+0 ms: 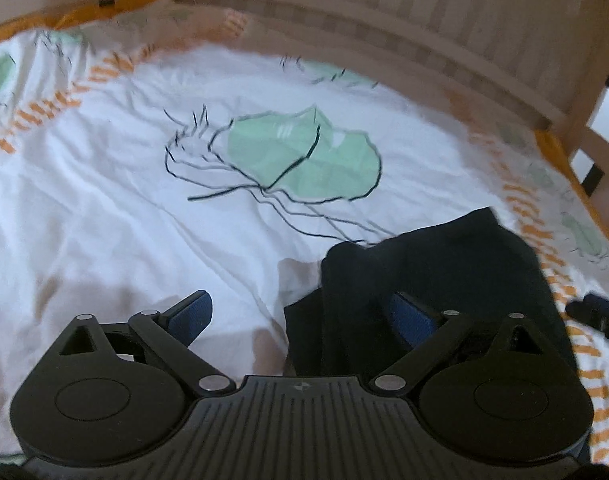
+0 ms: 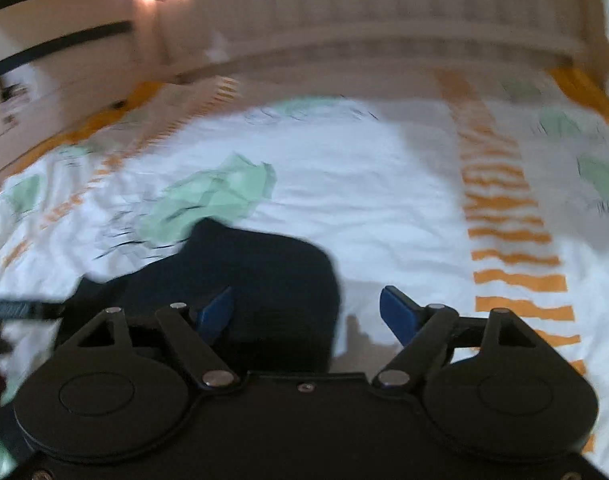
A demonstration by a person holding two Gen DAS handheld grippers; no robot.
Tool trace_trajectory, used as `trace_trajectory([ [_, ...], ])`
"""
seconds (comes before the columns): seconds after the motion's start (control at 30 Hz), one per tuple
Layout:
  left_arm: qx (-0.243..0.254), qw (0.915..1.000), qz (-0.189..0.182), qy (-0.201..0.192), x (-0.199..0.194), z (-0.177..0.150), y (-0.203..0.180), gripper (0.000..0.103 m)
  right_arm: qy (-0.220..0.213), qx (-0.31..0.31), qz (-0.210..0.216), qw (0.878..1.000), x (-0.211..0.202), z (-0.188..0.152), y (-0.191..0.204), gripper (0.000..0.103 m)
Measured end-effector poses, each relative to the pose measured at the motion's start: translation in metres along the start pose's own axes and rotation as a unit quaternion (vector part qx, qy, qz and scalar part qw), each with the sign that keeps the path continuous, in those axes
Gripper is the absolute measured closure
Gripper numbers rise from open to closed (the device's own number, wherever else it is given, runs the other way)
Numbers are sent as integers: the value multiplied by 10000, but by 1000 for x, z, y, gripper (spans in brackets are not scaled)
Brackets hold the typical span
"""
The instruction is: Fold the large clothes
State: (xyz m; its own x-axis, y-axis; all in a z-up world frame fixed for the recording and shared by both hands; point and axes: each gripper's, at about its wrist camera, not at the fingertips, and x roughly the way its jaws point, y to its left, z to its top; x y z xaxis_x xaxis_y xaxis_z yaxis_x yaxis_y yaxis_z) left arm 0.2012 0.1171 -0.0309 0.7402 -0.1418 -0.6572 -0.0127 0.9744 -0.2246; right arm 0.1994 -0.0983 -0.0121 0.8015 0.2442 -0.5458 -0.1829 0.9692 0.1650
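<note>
Dark garment (image 1: 424,280) lies bunched on the bed's printed duvet (image 1: 144,220) near the headboard; left claw (image 1: 300,316) and right claw (image 2: 304,312) both gape wide, gripping nothing; best pinch an edge, not the bulk, before folding.
</note>
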Motion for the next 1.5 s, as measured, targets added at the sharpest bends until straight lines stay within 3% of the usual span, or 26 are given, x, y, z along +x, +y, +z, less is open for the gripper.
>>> trace_trajectory([
  [0.13, 133, 9999, -71, -71, -24, -21, -1, 6, 136, -328, 177, 9992, -27, -29, 19, 21],
  [0.27, 538, 9977, 243, 333, -21, -47, -3, 6, 214, -209, 217, 9993, -42, -61, 26, 20],
  [0.43, -3, 9984, 339, 446, -31, -46, 3, 6, 311, 45, 167, 9994, -50, -61, 31, 20],
  [0.57, 304, 9977, 502, 330, -49, -42, -14, 6, 208, 63, 135, 9997, -65, -61, 36, 19],
  [0.93, 878, 9959, 233, 40, -91, -54, -65, 5, 81, 415, -2, 9991, -101, -68, 41, 4],
  [1.03, 912, 9957, 158, 33, -97, -57, -73, 0, 62, 465, -60, 9989, -108, -70, 40, 3],
  [1.5, 870, 9961, 90, 116, -114, -72, -85, 0, -28, 599, -483, 9970, -134, -70, 35, 0],
])
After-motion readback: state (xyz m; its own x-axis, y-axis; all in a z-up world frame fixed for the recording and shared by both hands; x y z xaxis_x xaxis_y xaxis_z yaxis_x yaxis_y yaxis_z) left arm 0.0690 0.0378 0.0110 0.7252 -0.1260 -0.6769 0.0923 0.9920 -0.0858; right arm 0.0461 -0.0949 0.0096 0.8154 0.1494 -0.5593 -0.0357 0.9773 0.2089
